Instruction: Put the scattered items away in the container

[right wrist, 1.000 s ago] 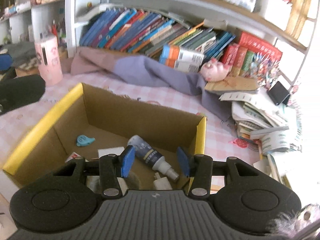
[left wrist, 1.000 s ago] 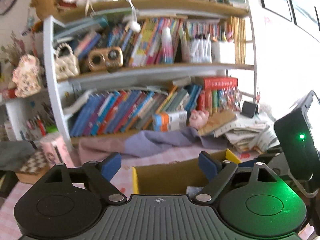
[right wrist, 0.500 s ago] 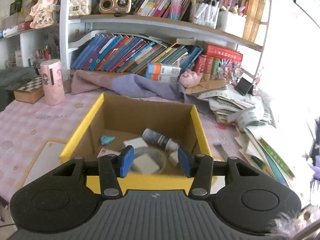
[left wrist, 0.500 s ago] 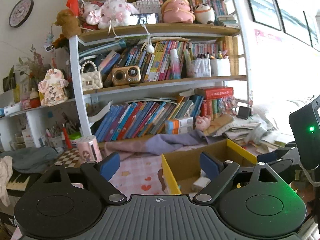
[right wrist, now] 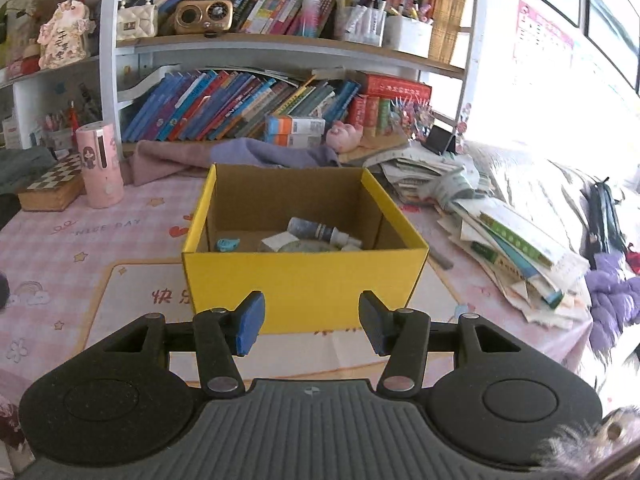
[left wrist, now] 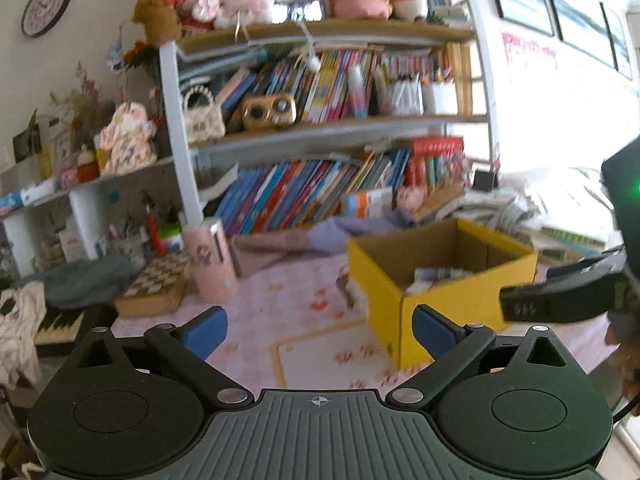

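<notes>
A yellow cardboard box point(right wrist: 304, 276) stands on the pink checked tablecloth; it also shows in the left wrist view point(left wrist: 440, 308). Inside lie a small grey bottle point(right wrist: 316, 230), a light blue piece point(right wrist: 228, 244), a white packet point(right wrist: 278, 242) and other small items. My right gripper point(right wrist: 311, 326) is open and empty, hanging in front of the box's near wall. My left gripper point(left wrist: 320, 330) is open and empty, to the left of the box and well back from it. The right gripper's body point(left wrist: 568, 300) shows at the right of the left wrist view.
A pink cylinder point(right wrist: 100, 166) and a chequered box point(right wrist: 52, 188) stand at the left. A purple cloth point(right wrist: 256, 156) lies behind the box. A heap of papers and books point(right wrist: 500, 232) fills the right side. A packed bookshelf point(right wrist: 280, 80) rises behind.
Both grippers have pulled back and up from the box. The right gripper was over the box interior and now hangs in front of its near wall. Both stay open.
</notes>
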